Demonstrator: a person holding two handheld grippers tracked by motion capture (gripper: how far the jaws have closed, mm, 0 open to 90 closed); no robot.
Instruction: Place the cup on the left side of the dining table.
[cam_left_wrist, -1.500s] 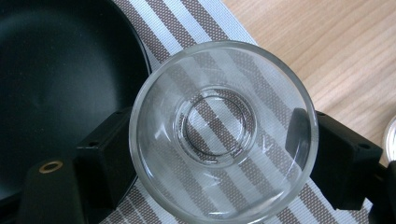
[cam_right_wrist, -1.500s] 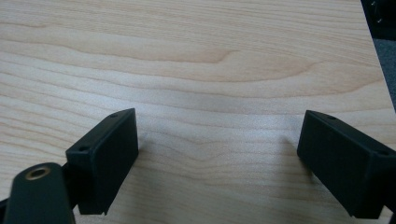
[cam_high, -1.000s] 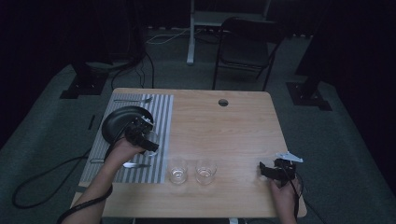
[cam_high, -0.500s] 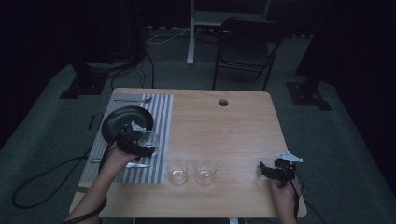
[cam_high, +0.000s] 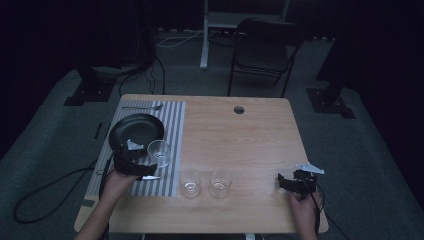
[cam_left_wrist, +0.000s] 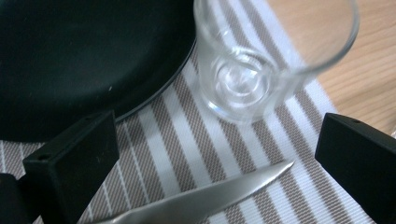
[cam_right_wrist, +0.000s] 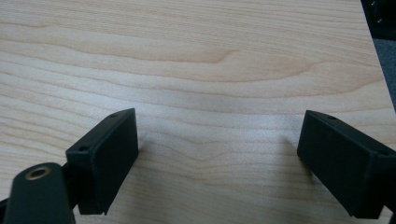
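A clear glass (cam_high: 159, 151) (cam_left_wrist: 261, 60) stands upright on the striped placemat (cam_high: 172, 125) (cam_left_wrist: 187, 140), beside a black plate (cam_high: 136, 131) (cam_left_wrist: 79, 60). My left gripper (cam_high: 145, 167) (cam_left_wrist: 217, 149) is open just short of the glass, with nothing between its jaws. Under those jaws a table knife (cam_high: 147, 177) (cam_left_wrist: 205, 198) lies on the mat. Two more empty glasses (cam_high: 190, 182) (cam_high: 220, 182) stand on the bare wood (cam_right_wrist: 210, 70) near the front. At the front right, my right gripper (cam_high: 283, 181) (cam_right_wrist: 217, 154) hovers open and empty, low over the wood.
A fork (cam_high: 142, 106) lies at the far end of the placemat. The wooden table (cam_high: 240, 140) has a cable hole (cam_high: 239, 109) near its far edge. A folding chair (cam_high: 265, 45) stands beyond the table. Cables trail on the floor at the left.
My left gripper has drawn back toward the near edge, away from the glass, which stays standing on the placemat. The right gripper has not moved.
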